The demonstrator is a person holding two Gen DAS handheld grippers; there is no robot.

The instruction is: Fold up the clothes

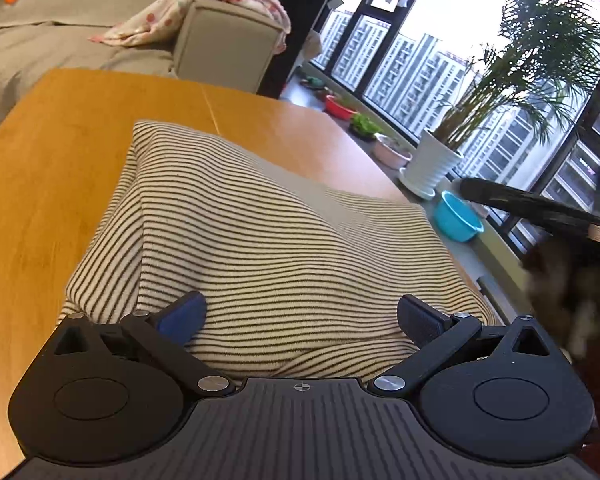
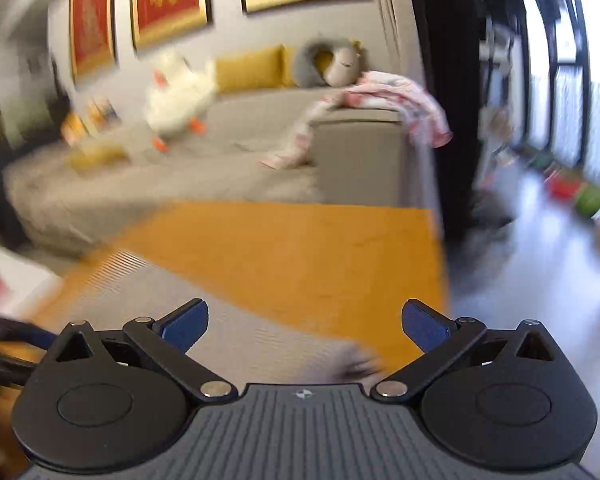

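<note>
A folded striped garment (image 1: 260, 240) lies on the orange wooden table (image 1: 52, 168), its long axis running away from the left tongs (image 1: 302, 318) toward the sofa (image 1: 204, 44) beyond the far edge. The stripes cross that axis, and a folded flap slants over the top from far left to near right. The left tongs hang just above the near end of the cloth, jaws spread wide and gripping nothing; whether the finger pads (image 1: 184, 316) touch the fabric cannot be told. Bare table shows on the left and past the far end of the garment, while its right side lies close to the table edge, beyond which a windowsill carries a white plant pot (image 1: 432, 164) and a blue bowl (image 1: 458, 216).

The right wrist view is heavily blurred. The right tongs (image 2: 304, 322) are likewise spread apart and empty, over the near part of the striped garment (image 2: 148, 292), whose outline there is smeared and cut off at lower left. A pink blanket (image 2: 400, 96) drapes the sofa arm.
</note>
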